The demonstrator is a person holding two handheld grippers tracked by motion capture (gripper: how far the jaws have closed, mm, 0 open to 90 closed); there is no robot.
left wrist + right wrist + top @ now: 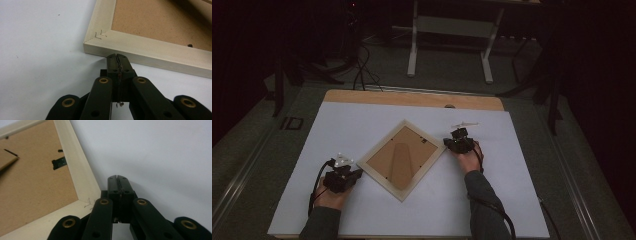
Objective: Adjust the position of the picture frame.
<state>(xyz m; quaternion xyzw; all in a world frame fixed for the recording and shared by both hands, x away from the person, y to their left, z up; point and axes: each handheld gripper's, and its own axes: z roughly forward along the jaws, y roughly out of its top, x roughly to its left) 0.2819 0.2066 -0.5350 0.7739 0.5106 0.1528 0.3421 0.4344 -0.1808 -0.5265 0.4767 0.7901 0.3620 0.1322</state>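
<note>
1. Nearest the high camera, the left claw [352, 174] was clenched on nothing, its tips just short of the picture frame [402, 158] edge [155, 56].
2. Face down on the white desk [362, 120], the frame lay cornerwise, brown backing up.
3. At its right corner, the right claw [446, 142] was clenched, empty.
4. No readable writing showed.

A dim lab or studio — white-covered table [362, 210], metal stand legs [451, 47], floor cables [362, 70].
</note>
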